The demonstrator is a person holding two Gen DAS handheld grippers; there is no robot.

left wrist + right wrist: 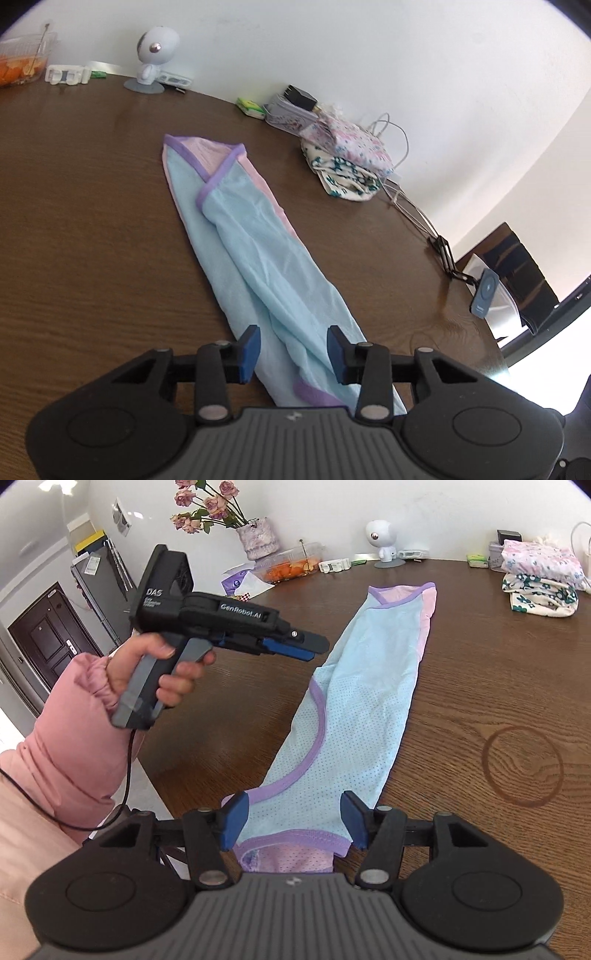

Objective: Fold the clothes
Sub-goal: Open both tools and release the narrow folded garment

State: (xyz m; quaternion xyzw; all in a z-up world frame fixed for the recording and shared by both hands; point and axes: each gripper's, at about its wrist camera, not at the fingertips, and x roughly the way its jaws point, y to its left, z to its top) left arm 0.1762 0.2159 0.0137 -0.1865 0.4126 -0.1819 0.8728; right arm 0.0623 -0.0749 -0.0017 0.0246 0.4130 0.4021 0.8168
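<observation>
A light blue and pink garment with purple trim (255, 240) lies folded into a long narrow strip on the brown wooden table (81, 229). My left gripper (294, 350) is open and hovers above the strip's near end, holding nothing. In the right wrist view the same garment (362, 709) stretches away from me. My right gripper (293, 819) is open, its fingers either side of the strip's near hem. The left gripper also shows there (306, 646), held in a hand with a pink sleeve, above the table left of the strip.
A stack of folded floral clothes (347, 162) sits at the far right edge, with cables (402, 192) beside it. A white robot figurine (155, 55), a glass bowl (22, 55), small boxes and a flower vase (255, 535) line the far edge.
</observation>
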